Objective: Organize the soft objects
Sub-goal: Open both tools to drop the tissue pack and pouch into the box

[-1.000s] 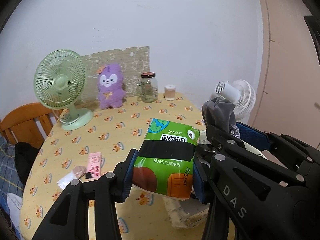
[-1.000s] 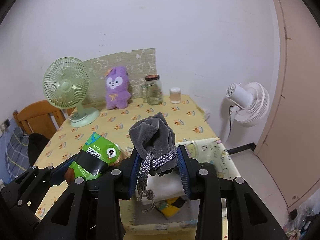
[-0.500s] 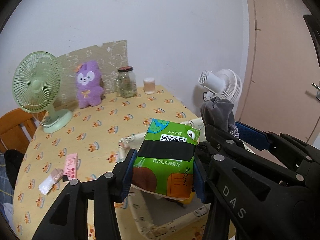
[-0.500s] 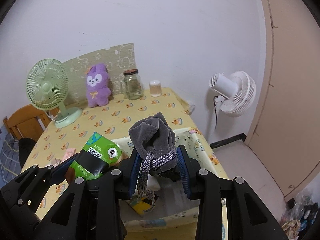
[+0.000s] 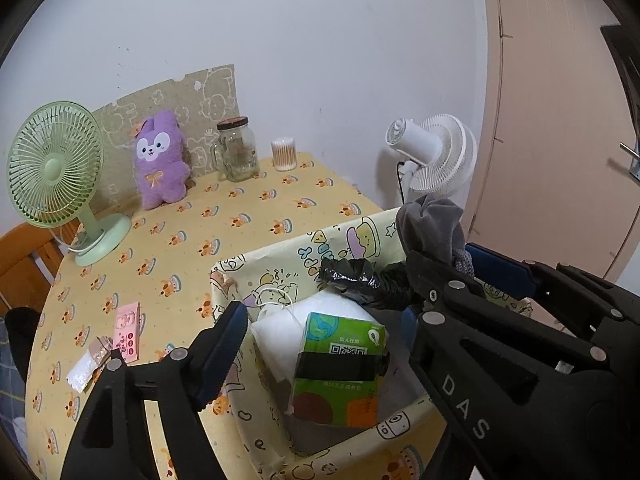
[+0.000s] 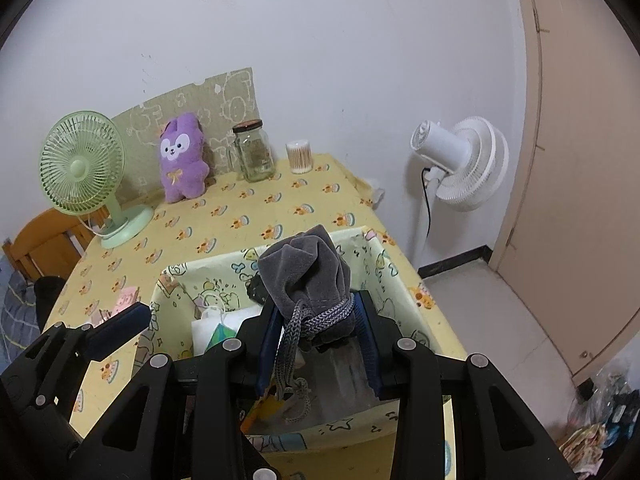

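Note:
A green tissue pack (image 5: 340, 364) lies inside the yellow cartoon-print fabric box (image 5: 280, 256), on a white soft bundle (image 5: 304, 320) beside a black plastic bag (image 5: 352, 276). My left gripper (image 5: 320, 344) hangs open above the box with nothing between its jaws. My right gripper (image 6: 316, 332) is shut on a grey drawstring pouch (image 6: 308, 272) and holds it over the same box (image 6: 192, 276); the pouch also shows in the left wrist view (image 5: 432, 228). A purple plush toy (image 5: 160, 160) stands at the table's back.
A green desk fan (image 5: 56, 172), a glass jar (image 5: 236, 148) and a cotton swab cup (image 5: 284, 154) stand on the yellow table. A pink card (image 5: 128, 326) and a small packet (image 5: 88, 364) lie left of the box. A white floor fan (image 6: 460, 160) stands right.
My left gripper has opened and let go of the green tissue pack, which now lies in the box. Both grippers moved over the box. The right still grips the pouch.

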The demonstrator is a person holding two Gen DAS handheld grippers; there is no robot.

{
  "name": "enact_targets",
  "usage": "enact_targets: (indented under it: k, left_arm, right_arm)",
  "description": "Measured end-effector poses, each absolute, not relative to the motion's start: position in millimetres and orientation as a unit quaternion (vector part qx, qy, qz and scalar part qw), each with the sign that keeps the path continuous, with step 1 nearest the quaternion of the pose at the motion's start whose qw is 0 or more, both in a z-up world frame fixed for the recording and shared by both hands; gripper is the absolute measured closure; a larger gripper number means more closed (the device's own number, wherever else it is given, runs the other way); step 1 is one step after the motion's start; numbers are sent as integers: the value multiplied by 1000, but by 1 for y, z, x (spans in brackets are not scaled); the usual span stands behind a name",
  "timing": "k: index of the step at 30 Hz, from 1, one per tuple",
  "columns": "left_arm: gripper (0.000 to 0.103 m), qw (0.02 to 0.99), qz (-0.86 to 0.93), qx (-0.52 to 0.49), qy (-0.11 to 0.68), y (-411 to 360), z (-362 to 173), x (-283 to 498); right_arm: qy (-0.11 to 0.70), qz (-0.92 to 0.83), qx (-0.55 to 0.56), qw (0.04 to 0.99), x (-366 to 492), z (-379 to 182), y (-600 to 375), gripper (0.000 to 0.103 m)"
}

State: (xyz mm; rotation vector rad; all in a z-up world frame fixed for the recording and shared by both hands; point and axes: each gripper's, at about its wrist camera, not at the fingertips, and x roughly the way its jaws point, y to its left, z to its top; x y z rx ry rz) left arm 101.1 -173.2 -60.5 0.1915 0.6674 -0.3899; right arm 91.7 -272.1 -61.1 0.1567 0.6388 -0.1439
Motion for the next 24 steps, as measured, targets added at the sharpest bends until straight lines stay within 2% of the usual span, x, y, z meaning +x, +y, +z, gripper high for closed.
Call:
enact_targets:
  k: [2,4,5,6,9,24]
  left_arm:
    - [18,921,-189,95,328,-173,-62,101]
    - [17,920,-188,96,329,-172,-62,102]
    - [15,920,-189,95,330,-171,-62,102]
    - [14,920,-189,94,330,-170,-61,102]
    - [12,922,-187,93,327,-167,-59,101]
    - [7,934,-179,70,301,-127,-37,86]
  right_arm:
    - [316,-71,79,943,93,-62,-272,60]
    - [319,-76,79,941,93,-63,-272,42]
    - [320,-77,82,941,93,-63,-272,27]
    - [319,-77,85,941,91,-63,-271,19]
    - [315,-83,87,941,88,-61,-268,9]
    - [292,-83,57,951,72,-34,-231,9]
